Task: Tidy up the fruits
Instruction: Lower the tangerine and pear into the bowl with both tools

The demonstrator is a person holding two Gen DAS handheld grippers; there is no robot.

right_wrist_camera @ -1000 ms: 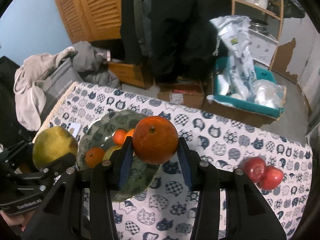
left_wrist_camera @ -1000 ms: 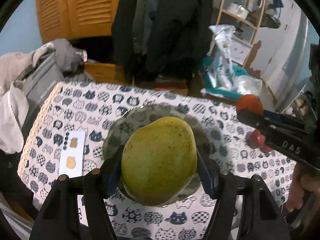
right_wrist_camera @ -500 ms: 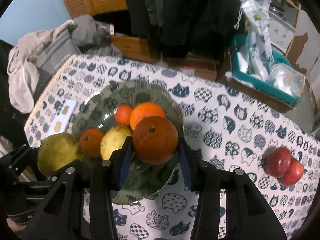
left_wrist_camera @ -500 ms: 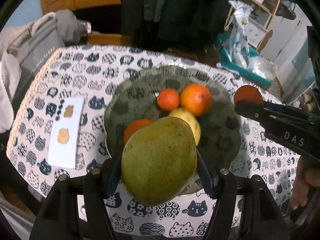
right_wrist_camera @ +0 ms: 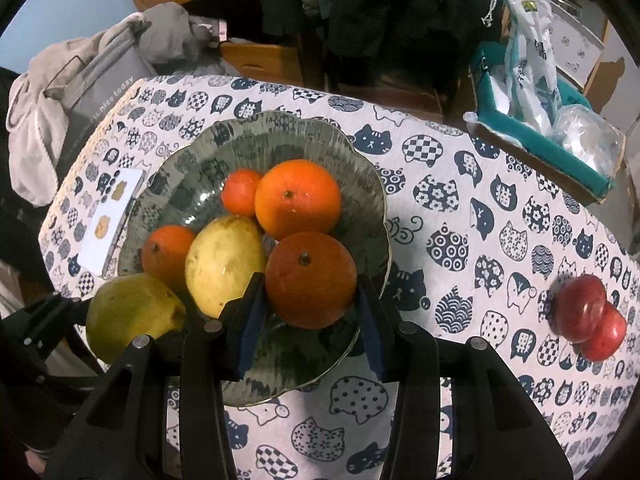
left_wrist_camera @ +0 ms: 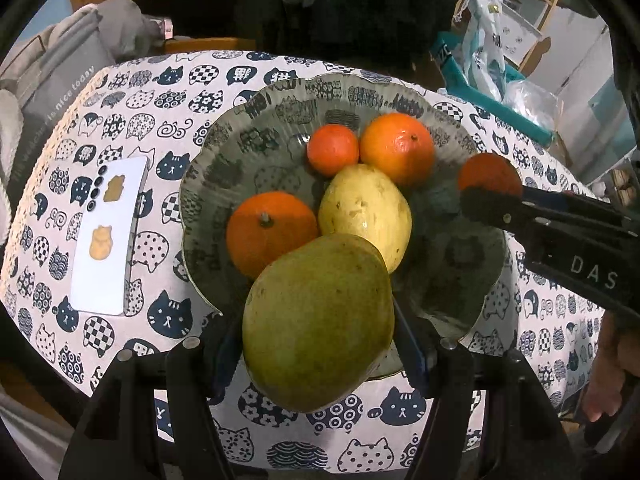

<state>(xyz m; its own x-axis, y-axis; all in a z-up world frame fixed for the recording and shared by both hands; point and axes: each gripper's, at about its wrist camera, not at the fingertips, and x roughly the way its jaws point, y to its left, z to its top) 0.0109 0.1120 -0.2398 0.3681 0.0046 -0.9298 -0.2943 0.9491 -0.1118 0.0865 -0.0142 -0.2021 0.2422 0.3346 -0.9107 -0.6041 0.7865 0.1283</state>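
Left gripper (left_wrist_camera: 318,332) clamped on a green mango (left_wrist_camera: 318,320), right gripper (right_wrist_camera: 310,304) clamped on a dark orange (right_wrist_camera: 310,278), both poised over the grey bowl (right_wrist_camera: 360,168) where three oranges and a yellow mango (right_wrist_camera: 224,264) sit; two red apples (right_wrist_camera: 588,316) lie well apart on the cat-print cloth (right_wrist_camera: 460,240), phone (left_wrist_camera: 108,236) beside the bowl

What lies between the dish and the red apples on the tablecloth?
Nothing but bare cat-print tablecloth lies between the dish and the apples, seen in the right wrist view.
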